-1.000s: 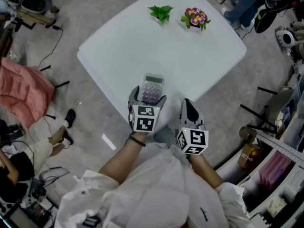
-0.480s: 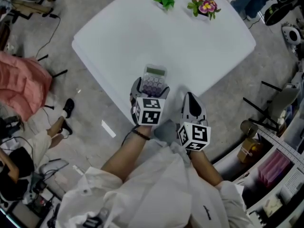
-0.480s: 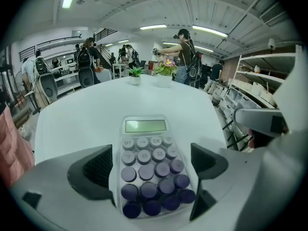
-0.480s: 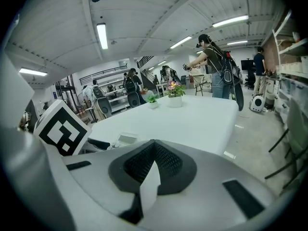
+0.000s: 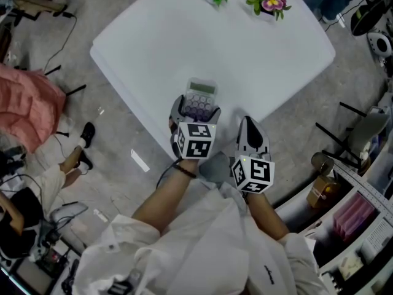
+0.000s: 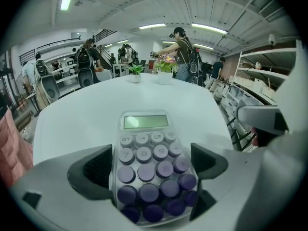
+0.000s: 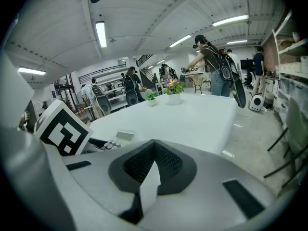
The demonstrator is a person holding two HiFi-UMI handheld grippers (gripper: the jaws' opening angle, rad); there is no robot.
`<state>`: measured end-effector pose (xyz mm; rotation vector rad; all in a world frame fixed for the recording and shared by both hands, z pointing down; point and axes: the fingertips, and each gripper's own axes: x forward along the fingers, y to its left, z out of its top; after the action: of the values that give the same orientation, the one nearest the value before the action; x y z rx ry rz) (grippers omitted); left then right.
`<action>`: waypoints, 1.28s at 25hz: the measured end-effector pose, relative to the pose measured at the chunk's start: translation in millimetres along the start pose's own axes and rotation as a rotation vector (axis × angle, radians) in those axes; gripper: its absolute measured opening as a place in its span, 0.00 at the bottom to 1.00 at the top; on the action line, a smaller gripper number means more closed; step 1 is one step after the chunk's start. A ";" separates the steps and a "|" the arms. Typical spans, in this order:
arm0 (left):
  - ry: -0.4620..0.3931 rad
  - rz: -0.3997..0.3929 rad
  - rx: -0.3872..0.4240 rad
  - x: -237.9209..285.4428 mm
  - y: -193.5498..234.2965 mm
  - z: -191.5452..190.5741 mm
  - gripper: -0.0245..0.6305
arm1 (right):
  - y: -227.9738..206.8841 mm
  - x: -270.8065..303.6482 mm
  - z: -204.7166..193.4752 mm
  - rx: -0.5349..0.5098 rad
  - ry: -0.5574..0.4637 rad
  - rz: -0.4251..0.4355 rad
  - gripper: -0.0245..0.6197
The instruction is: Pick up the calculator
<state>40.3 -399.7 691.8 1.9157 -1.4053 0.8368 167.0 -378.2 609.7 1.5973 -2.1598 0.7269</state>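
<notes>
Gripping is the step in hand: the left tool (image 5: 196,110) sets its two jaws against the long sides of the grey plastic calculator with round purple keys (image 6: 146,148). The calculator lies with its display away from the person, near the close edge of the white bench (image 5: 245,60). It looks to rest on the surface, though I cannot tell for sure. To the right, the right tool (image 5: 249,123) hangs just off the bench edge, jaws closed together on nothing. The next move, I judge, calls for a straight lift with a firm squeeze, since the smooth case could slip.
</notes>
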 end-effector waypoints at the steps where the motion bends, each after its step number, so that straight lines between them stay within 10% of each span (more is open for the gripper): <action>1: 0.000 0.002 0.004 0.4 -0.2 0.3 0.78 | -0.1 0.2 -0.8 0.000 0.001 0.000 0.06; 32: 0.010 -0.038 0.031 -3.6 11.7 6.8 0.78 | -0.2 -16.5 4.6 0.013 -0.031 -0.037 0.06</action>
<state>29.0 -405.9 686.2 1.9522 -1.3533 0.8536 172.2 -368.2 596.8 1.6610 -2.1456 0.7106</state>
